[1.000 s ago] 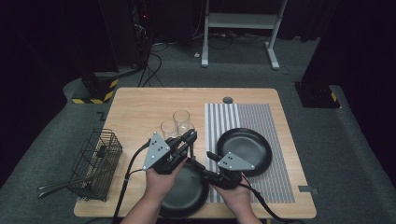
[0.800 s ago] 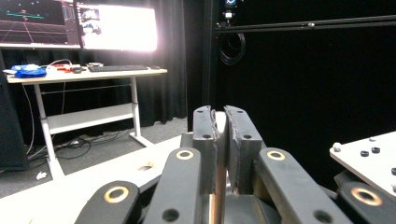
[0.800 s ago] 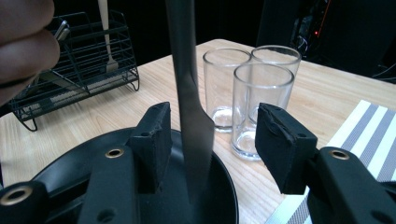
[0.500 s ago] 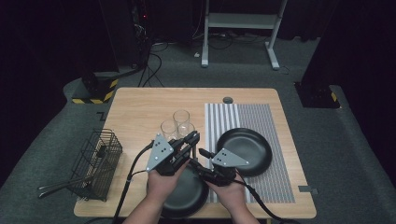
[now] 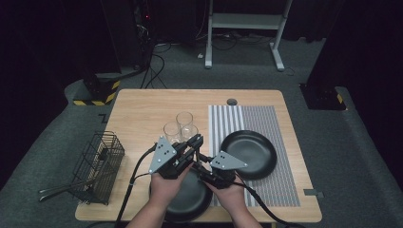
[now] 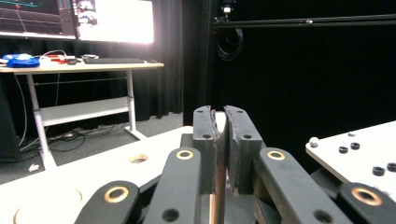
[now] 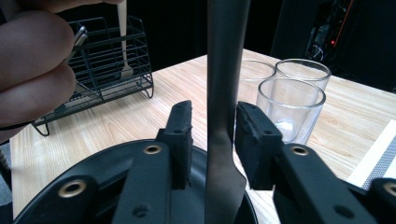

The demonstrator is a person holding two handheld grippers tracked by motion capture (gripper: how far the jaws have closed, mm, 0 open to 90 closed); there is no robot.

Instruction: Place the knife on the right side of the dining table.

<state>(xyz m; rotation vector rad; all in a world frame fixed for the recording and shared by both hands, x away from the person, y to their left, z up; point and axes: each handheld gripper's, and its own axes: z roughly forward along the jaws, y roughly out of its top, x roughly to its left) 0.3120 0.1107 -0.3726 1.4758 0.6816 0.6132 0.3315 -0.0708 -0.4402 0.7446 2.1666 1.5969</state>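
**Your two grippers meet over the near plate, with a knife passing between them.**

Your left gripper [image 5: 190,145] has its jaws all but together, clamped on a thin pale handle that stands edge-on between the pads in the left gripper view (it looks like the wooden end of the knife, though I cannot tell for certain). Your right gripper [image 7: 212,140] has just been closing, and the knife [image 7: 224,93] stands upright in the gap between its fingers [image 7: 180,135], with a sliver of space on each side, so the pads are not yet pressing it. Beneath those fingers lies the near black plate [image 5: 190,204]. Just beyond their tips stand three glasses [image 7: 289,100], and off to their left sits the wire basket [image 7: 109,60]. The second black plate [image 5: 254,154] lies on the striped mat [image 5: 280,123].
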